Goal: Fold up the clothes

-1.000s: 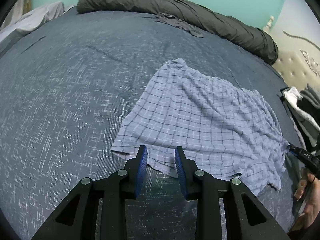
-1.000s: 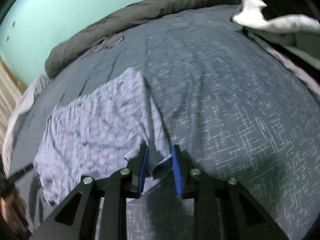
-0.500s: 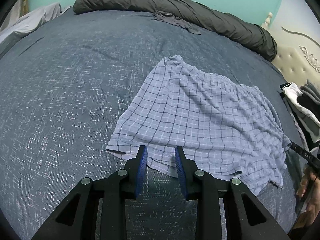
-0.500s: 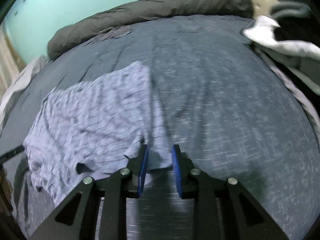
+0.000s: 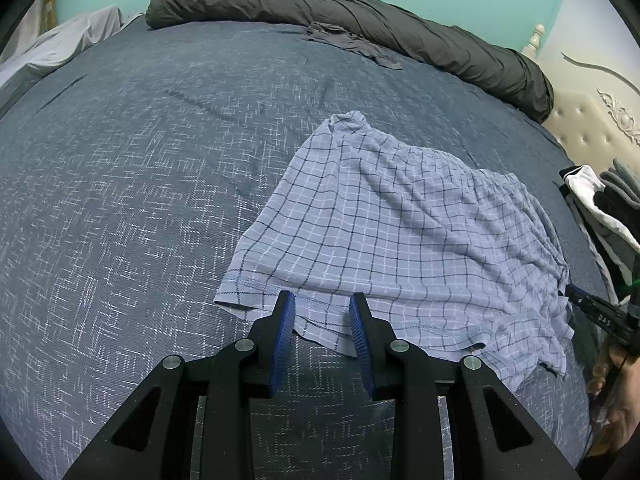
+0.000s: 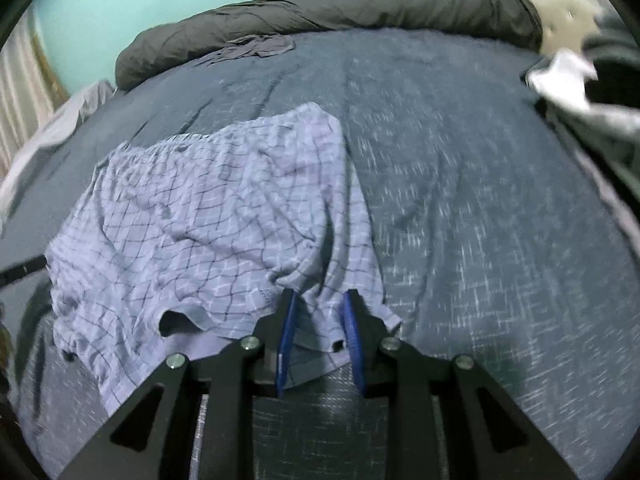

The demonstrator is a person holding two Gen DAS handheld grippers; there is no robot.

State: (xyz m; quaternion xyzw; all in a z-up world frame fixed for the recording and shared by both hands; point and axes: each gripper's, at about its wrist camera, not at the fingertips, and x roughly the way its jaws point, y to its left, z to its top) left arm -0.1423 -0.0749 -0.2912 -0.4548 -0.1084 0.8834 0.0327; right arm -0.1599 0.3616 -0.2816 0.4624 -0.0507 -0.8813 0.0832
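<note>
1. Left wrist view: bed (image 5: 140, 200) fills the frame.
2. Checked shorts (image 5: 400, 240) lie spread right of centre.
3. Left tool (image 5: 322, 300), jaws partly open, straddles the near hem without pinching.
4. Right tool (image 6: 318, 298), lower centre, likewise straddles bunched cloth.

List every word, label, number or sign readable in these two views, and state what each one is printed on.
"D4S", small white characters on the black finger of the right gripper, seen at the right edge of the left wrist view; the reading is not certain.
Nothing else: the checked shorts, the bedspread and the rolled grey duvet carry no visible text, and the right wrist view is blurred and shows none.
</note>
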